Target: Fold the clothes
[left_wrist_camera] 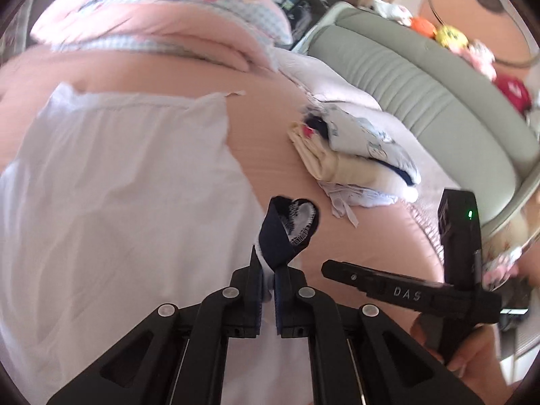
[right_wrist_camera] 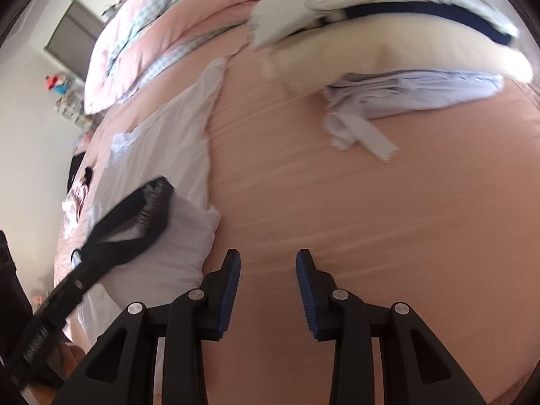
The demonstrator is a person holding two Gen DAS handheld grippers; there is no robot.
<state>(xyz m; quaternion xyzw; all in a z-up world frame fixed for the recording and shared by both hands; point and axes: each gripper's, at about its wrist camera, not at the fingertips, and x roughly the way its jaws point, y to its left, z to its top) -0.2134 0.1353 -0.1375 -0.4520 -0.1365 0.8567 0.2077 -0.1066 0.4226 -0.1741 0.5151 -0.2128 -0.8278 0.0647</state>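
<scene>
Left gripper angled down over pink bed sheet, fingers pinched tight on dark navy collar of white garment. Collar loop raised off sheet, twisted between the pads, white stitched inside showing. Rest of white garment spread flat to the left on the bed, mildly wrinkled.

Right gripper tilted steeply down over bare sheet, fingers parted, blue pads clear, nothing between them. Just right of garment's edge, apart from it. In left wrist view, right gripper body near lower right, hand wrapped around handle below it.

Stack of folded clothes beyond, on sheet near green padded headboard: cream piece, pale printed piece with navy trim on top, lilac piece with loose ties underneath. Pink and checked quilt bunched at far side of bed. Both views motion-blurred at edges.
</scene>
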